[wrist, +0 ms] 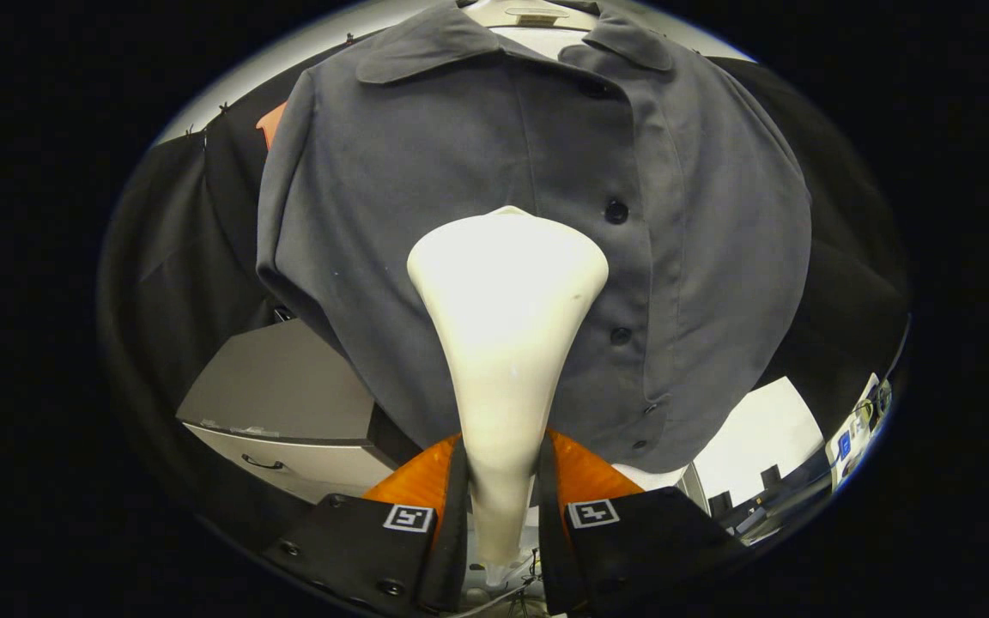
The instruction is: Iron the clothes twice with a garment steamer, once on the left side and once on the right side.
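At about eight o'clock from the hand-held gripper, beyond its left finger, a pale cabinet with a dark drawer handle stands against the black booth wall. A grey panel forms its top.

The hand-held gripper sits at the near middle. Its two fingers press on the narrow neck of a cream steamer, one on each side, so it holds the steamer firmly. The steamer rises straight ahead toward twelve o'clock and widens into a broad, rounded head.

That head lies against the front of a grey shirt, which hangs beyond the fingers on a pale hanger at twelve o'clock. The head meets the cloth on the panel just left of the button placket; whether it truly touches cannot be told. The collar is folded down at the top. A row of dark buttons runs down the placket at about one o'clock from the steamer head.

At four o'clock, below the shirt's hem, a white surface shows, with small blurred equipment beside it.
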{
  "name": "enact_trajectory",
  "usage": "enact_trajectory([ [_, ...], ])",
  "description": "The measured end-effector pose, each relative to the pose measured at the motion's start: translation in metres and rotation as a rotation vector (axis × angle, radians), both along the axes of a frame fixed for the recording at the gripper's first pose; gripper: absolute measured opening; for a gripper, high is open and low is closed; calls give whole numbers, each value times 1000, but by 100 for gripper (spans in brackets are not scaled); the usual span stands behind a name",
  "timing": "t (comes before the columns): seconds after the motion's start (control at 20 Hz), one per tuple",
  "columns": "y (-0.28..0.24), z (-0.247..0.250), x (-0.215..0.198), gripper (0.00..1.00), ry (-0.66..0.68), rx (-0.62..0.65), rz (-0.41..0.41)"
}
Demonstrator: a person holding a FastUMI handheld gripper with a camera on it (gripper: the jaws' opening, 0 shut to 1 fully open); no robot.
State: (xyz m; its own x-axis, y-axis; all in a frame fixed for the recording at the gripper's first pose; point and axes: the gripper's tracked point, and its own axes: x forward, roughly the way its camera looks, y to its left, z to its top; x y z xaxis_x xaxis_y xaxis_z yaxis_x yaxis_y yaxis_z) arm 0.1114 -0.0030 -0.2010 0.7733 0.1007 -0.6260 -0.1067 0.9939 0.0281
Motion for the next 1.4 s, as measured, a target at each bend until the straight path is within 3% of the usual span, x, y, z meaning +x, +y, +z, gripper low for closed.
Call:
enact_trajectory([
  [1.4,-30,-122,-18,43,171,-57,-27],
])
